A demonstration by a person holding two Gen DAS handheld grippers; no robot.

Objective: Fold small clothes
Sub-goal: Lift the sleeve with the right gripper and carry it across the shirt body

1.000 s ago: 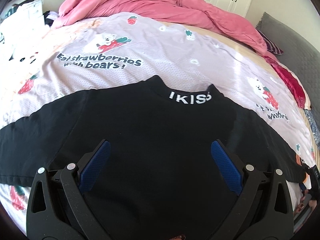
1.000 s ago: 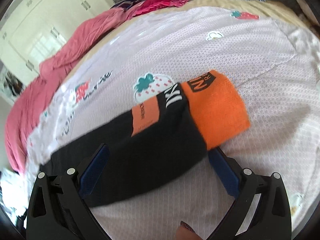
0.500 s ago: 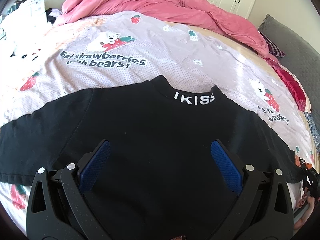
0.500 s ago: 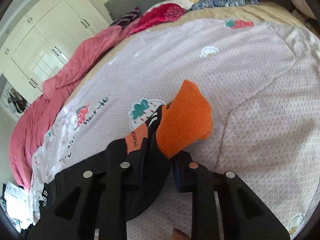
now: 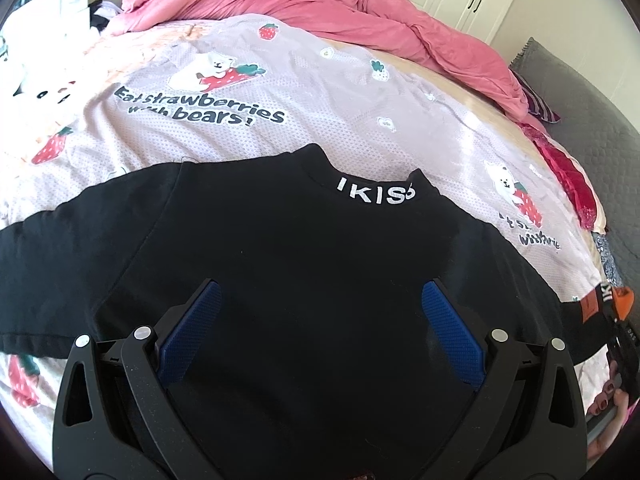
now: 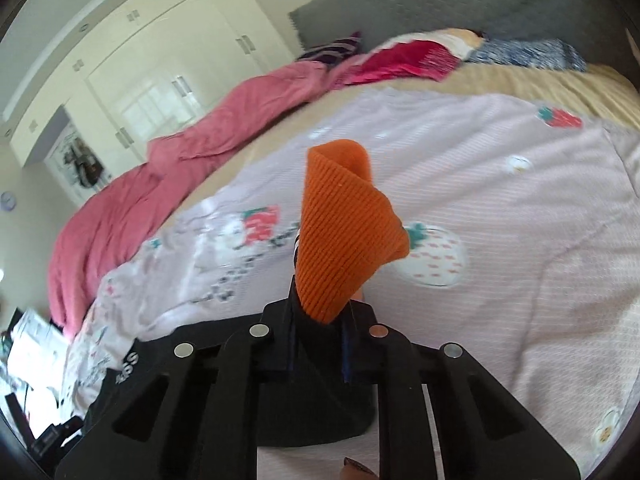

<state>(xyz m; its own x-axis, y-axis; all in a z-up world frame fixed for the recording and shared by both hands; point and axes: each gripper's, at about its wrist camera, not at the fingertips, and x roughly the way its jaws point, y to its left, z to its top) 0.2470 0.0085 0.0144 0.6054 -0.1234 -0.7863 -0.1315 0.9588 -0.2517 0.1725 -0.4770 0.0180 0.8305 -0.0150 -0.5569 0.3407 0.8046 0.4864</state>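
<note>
Soft black top spread flat on the bed, one orange cuff pinched and raised.

The black top (image 5: 304, 248) lies back-up on the printed bedsheet (image 5: 280, 92), its body filling the gap between and ahead of the left gripper's (image 5: 320, 332) wide-spread jaws, which hold nothing. It looks light, limp knit: it will likely drape and sag, not hold shape, so edges and seams are the safest places to take hold. Its collar (image 5: 376, 194) sits well ahead of those jaws. The right gripper (image 6: 320, 344) is closing its jaws on the sleeve end, pinching black fabric just behind the ribbed orange cuff (image 6: 344, 232), which stands up beyond the tips. That thicker ribbing probably gives firmer purchase.
</note>
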